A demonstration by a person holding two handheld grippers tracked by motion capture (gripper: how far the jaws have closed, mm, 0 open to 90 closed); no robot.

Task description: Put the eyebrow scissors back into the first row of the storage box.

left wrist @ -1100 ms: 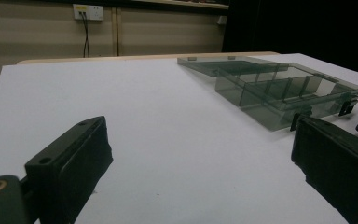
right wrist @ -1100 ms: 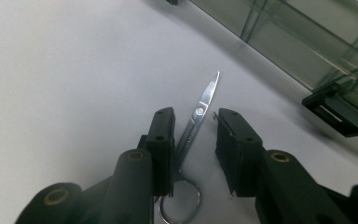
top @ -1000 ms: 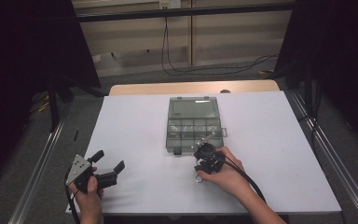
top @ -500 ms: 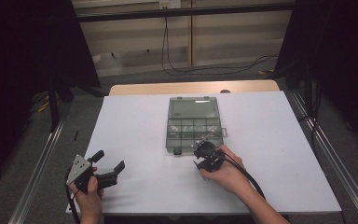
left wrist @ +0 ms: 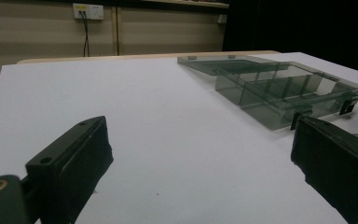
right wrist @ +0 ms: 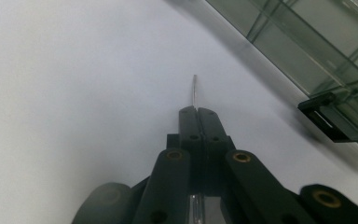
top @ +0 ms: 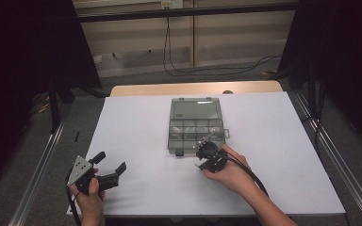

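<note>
The right tongs have just been closing and now pinch a thin pin beside the clear box. The left tongs are spread wide over the worktop.

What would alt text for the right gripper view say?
The right gripper, its two black jaws shut on a thin clear strip, points down at a white table. A smoky transparent compartment box with a black latch lies at upper right.

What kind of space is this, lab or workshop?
Probably a lab recording bench. A white-covered table sits between dark curtains, with metal rails along its sides and a wall socket with cables behind. On the table lies a clear compartment box.
</note>
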